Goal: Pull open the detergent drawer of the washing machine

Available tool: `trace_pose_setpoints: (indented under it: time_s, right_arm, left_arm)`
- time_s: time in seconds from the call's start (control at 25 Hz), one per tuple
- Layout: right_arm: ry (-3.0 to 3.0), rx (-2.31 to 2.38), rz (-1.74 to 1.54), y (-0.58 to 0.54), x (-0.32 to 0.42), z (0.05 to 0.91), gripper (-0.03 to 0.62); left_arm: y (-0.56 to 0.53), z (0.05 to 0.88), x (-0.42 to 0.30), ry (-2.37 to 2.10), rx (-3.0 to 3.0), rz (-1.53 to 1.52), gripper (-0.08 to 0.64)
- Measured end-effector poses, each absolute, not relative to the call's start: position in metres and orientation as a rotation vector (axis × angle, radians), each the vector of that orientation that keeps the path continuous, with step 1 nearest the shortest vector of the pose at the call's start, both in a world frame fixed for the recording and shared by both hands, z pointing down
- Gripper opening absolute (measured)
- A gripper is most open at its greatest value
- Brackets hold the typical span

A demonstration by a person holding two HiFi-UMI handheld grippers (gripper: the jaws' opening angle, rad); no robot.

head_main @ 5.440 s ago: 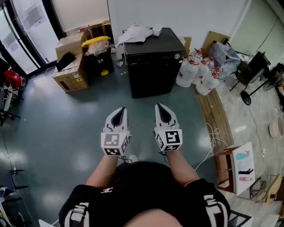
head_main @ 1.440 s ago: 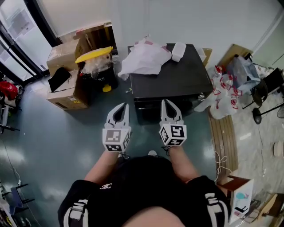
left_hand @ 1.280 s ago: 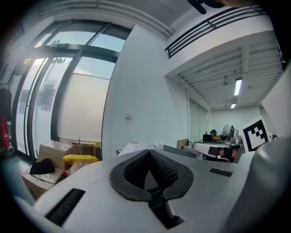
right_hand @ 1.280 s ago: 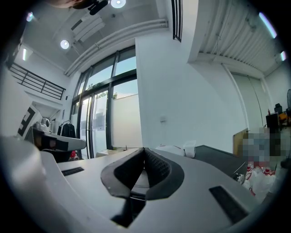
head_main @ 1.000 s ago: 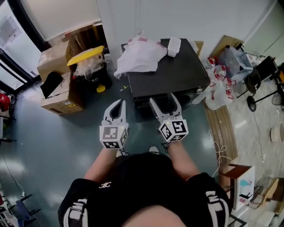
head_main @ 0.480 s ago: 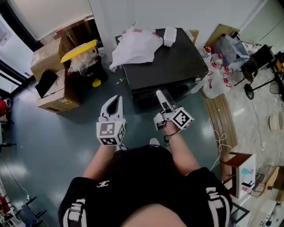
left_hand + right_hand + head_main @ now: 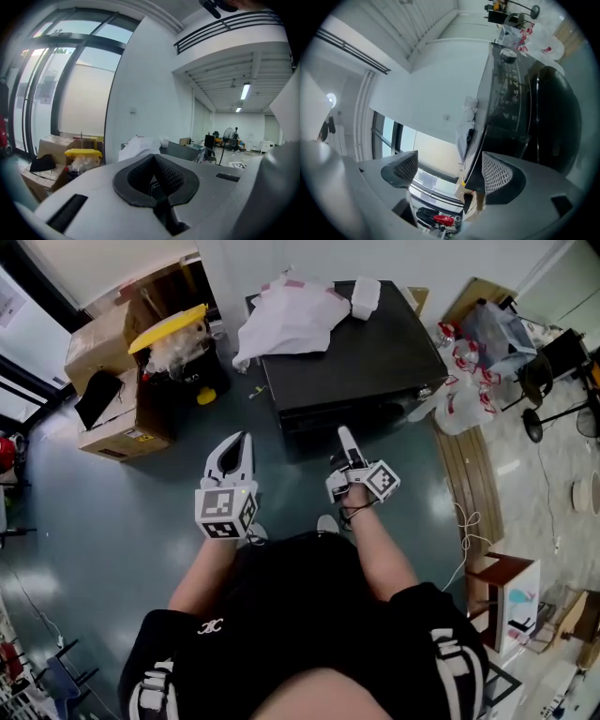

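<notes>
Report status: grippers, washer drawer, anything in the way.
Left gripper shut. Right gripper open, empty, short of washer. Nothing pulled out of its front yet. Cloth on top, not in the way.

Cardboard boxes (image 7: 111, 423) far left, yellow-lidded black bin (image 7: 169, 329) just beside them. Crumpled white sheet (image 7: 281, 315) top centre. Right side — white plastic bags w/ red print (image 7: 466, 395), wood plank (image 7: 464, 493) flat on floor.

Person: walked up from well apart to just in front of the washing machine (image 7: 361, 357) | right gripper (image 7: 344, 439): rolled from flat onto its side, sank toward the machine's front edge | jaws: went from together to wide apart, nothing between them
</notes>
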State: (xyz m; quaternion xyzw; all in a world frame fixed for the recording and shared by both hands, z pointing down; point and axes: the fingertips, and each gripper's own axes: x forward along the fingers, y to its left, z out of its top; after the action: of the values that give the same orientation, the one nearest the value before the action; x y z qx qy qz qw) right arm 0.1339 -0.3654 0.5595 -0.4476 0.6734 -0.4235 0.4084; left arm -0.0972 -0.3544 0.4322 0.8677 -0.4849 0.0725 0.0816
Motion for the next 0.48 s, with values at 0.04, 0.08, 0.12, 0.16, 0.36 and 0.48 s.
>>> trace_pose_setpoints:
  time_s: [0.04, 0.08, 0.12, 0.16, 0.36, 0.48]
  right_arm:
    - [1.667, -1.119, -1.078, -0.366, 0.138, 0.572, 0.426]
    - [1.643, -1.116, -1.088, -0.366, 0.141, 0.583, 0.426]
    - [1.633, -1.118, -1.094, -0.367, 0.144, 0.593, 0.425]
    - [1.638, -1.125, -1.099, -0.369, 0.146, 0.602, 0.425]
    - [1.723, -1.14, -1.137, -0.378, 0.136, 0.637, 0.425]
    - [1.846, -1.113, -1.129, -0.386, 0.124, 0.649, 0.422]
  left_arm:
    - [-0.353, 0.433, -0.099, -1.454, 2.589, 0.223, -0.002]
    - [-0.352, 0.433, -0.1, -1.46, 2.587, 0.231, -0.002]
    - [-0.351, 0.433, -0.101, -1.468, 2.587, 0.239, -0.002]
    - [-0.35, 0.434, -0.103, -1.477, 2.586, 0.247, -0.002]
    - [-0.346, 0.444, -0.109, -1.512, 2.552, 0.291, -0.002]
    - [-0.346, 0.449, -0.11, -1.531, 2.533, 0.322, -0.002]
